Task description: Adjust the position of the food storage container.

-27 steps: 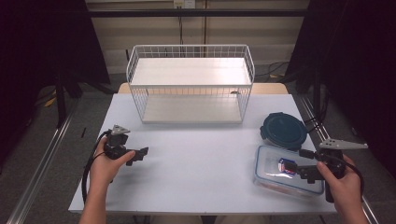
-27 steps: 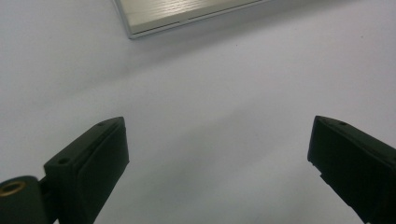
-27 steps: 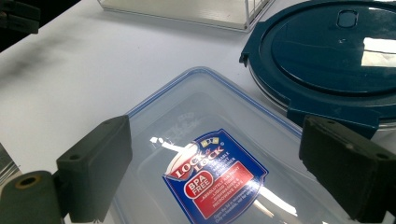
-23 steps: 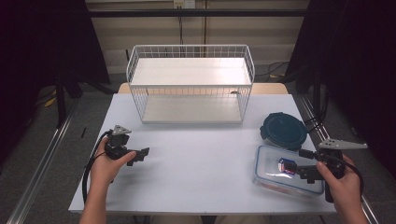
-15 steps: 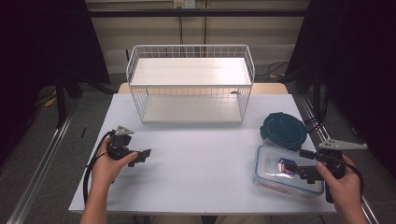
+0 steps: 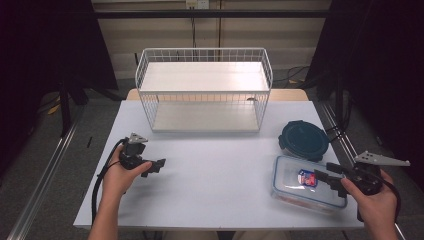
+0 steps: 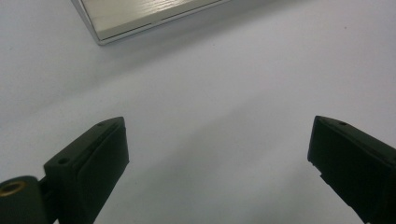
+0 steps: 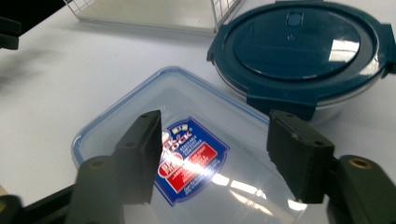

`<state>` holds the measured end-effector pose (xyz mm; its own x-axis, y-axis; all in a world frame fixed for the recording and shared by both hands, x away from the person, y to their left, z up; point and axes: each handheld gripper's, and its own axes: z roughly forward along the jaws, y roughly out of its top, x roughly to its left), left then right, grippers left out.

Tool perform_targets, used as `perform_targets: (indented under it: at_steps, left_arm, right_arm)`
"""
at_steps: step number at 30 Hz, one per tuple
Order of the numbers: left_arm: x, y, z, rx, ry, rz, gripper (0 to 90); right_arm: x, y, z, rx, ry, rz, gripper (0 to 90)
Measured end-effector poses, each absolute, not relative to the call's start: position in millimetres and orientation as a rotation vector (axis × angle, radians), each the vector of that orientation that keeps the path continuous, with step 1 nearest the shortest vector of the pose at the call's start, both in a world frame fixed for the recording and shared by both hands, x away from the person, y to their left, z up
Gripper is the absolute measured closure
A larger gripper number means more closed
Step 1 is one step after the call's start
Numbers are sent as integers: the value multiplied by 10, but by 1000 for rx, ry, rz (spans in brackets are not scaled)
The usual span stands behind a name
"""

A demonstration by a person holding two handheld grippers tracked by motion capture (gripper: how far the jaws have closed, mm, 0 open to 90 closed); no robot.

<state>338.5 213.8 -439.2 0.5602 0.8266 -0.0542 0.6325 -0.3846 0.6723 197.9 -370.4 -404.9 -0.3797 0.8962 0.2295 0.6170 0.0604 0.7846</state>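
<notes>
A clear rectangular food box (image 6: 291,187) with a blue-rimmed lid and a red and blue label lies at the table's right front. My right gripper (image 6: 327,174) hovers over its right part, open, with nothing between the pads. In the right gripper view the jaws (image 8: 215,135) stand apart above the label of the box (image 8: 187,100). Just behind it sits a round container (image 6: 303,140) with a dark teal clip lid (image 8: 299,46). My left gripper (image 6: 155,167) rests at the left of the table, open; in the left gripper view it (image 7: 217,140) frames bare white tabletop.
A white wire rack (image 6: 205,75) with two shelves stands at the back middle of the white table (image 6: 220,175); its base corner (image 7: 140,18) lies ahead of the left gripper. Dark floor and curtains surround the table. A rail runs along each side.
</notes>
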Motion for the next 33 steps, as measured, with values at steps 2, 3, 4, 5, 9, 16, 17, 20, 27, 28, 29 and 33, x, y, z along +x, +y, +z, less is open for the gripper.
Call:
perform_targets:
  at_steps: [2,3,4,5,9,16,17,20,27,28,29,33]
  left_arm:
    - [3394,2128,-4395,2149,1161,380,51]
    - [3397,2121,-4400,2143,1163,389,51]
    - [3399,2116,-4403,2137,1165,389,51]
    - [3402,2113,-4405,2131,1167,390,51]
    - [3413,2116,-4406,2151,1155,379,51]
    - [3424,2099,-4414,2162,1151,382,52]
    - [3425,2096,-4411,2167,1151,380,51]
    - [3431,2078,-4416,2160,1152,379,52]
    - [3465,2021,-4403,2167,1140,372,52]
    - [3476,2011,-4404,2169,1130,374,52]
    - [3485,2006,-4405,2175,1121,365,51]
    - [3511,1949,-4418,2187,1107,369,51]
  right_arm:
    - [1973,-3716,-4057,1532,2027,1224,427]
    - [1968,-3722,-4067,1541,2025,1219,454]
    - [1964,-3729,-4077,1550,2030,1207,494]
    - [1959,-3736,-4082,1563,2033,1199,531]
    - [1919,-3791,-4077,1610,2006,1153,702]
    - [1875,-3878,-4089,1659,2018,1102,861]
    - [1869,-3883,-4087,1661,2021,1097,878]
    - [1852,-3895,-4080,1655,2019,1085,900]
    - [1748,-4021,-4065,1685,1945,1053,900]
    - [1733,-4041,-4071,1689,1935,1052,900]
    - [1719,-4052,-4079,1703,1931,1053,900]
    - [1680,-4060,-4092,1705,1931,1038,900]
